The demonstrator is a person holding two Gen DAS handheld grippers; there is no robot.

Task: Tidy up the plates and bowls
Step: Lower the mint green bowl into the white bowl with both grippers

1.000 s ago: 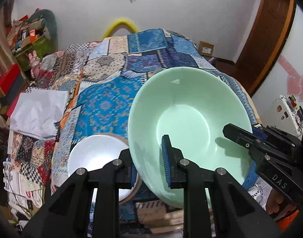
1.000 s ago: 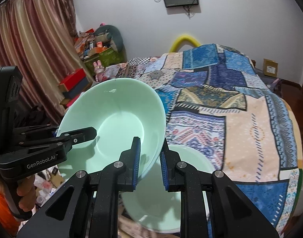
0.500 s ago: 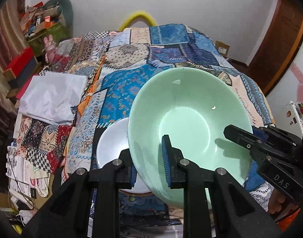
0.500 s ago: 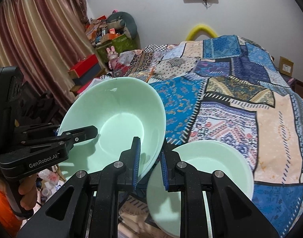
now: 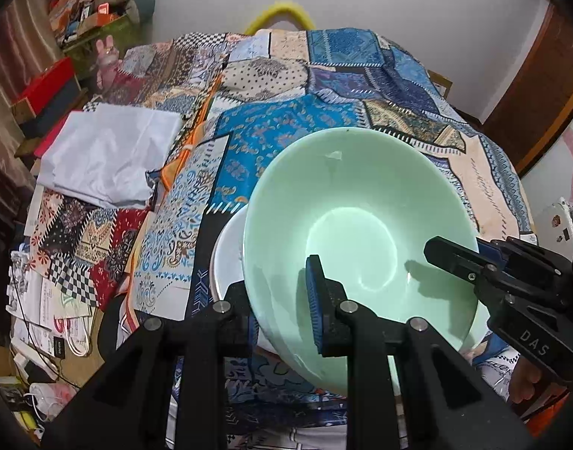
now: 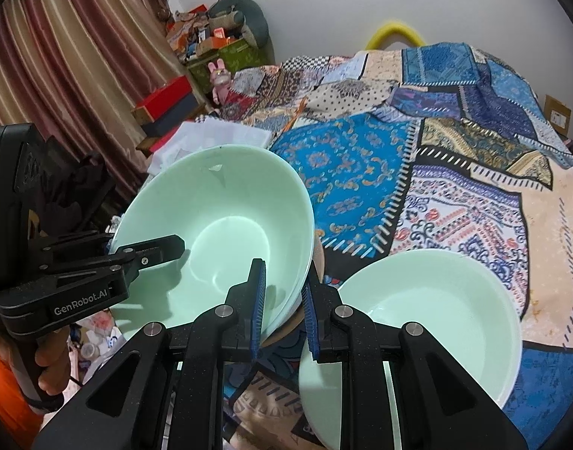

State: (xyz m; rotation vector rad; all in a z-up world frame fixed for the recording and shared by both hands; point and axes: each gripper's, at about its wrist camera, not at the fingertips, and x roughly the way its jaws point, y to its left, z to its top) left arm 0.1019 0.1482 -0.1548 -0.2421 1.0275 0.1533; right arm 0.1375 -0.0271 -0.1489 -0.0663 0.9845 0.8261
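A large mint-green bowl (image 5: 361, 240) is held tilted above the bed by both grippers. My left gripper (image 5: 282, 307) is shut on its near rim; it also shows in the right wrist view (image 6: 151, 251). My right gripper (image 6: 284, 311) is shut on the bowl's (image 6: 218, 232) opposite rim; it shows at the right of the left wrist view (image 5: 459, 258). A white bowl (image 5: 230, 251) sits under the green one on a wooden base (image 6: 286, 328). A second mint-green bowl (image 6: 429, 318) sits on the bed to the right.
The patchwork bedspread (image 5: 324, 86) covers the bed. A white folded cloth (image 5: 106, 153) lies at its left. Boxes and clutter (image 6: 211, 45) stand by the curtain (image 6: 61, 56) at the left. Papers and bags (image 5: 46, 300) lie on the floor.
Both grippers have carried the green bowl left, and it now hangs over the white bowl. The second green bowl has come further into the right wrist view.
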